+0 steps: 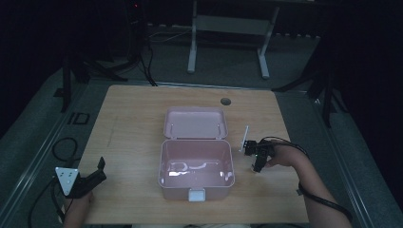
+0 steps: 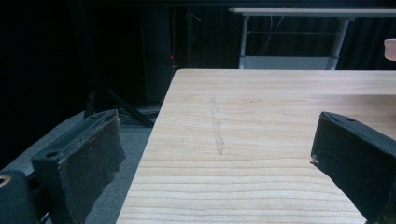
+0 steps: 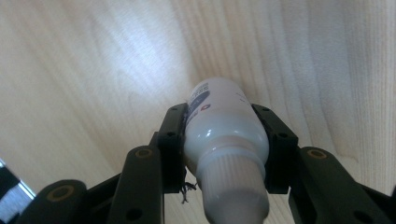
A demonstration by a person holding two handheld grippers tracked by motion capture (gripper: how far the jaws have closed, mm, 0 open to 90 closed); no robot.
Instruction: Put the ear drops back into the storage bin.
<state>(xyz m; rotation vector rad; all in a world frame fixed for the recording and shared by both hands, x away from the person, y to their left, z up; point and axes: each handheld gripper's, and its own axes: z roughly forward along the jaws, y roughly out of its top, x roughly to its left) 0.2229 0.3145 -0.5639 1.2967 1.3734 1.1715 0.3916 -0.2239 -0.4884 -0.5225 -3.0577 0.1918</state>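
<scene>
A small white bottle (image 3: pixel 224 126) with a ribbed cap and a dark label sits between the jaws of my right gripper (image 3: pixel 223 135), both pads pressing its sides, just over the wooden table (image 3: pixel 93 70). In the high view my right gripper (image 1: pixel 258 164) points down at the table, to the right of an open pink box (image 1: pixel 196 168) whose lid (image 1: pixel 195 123) lies back flat. My left gripper (image 1: pixel 97 171) rests at the table's front left corner, and in the left gripper view its jaws stand wide apart with nothing between them.
A round cable hole (image 1: pixel 225 101) lies near the table's far edge. A white latch (image 1: pixel 196 194) sits on the box's front wall. Dark stands and a white frame (image 1: pixel 228 28) are on the floor beyond the table.
</scene>
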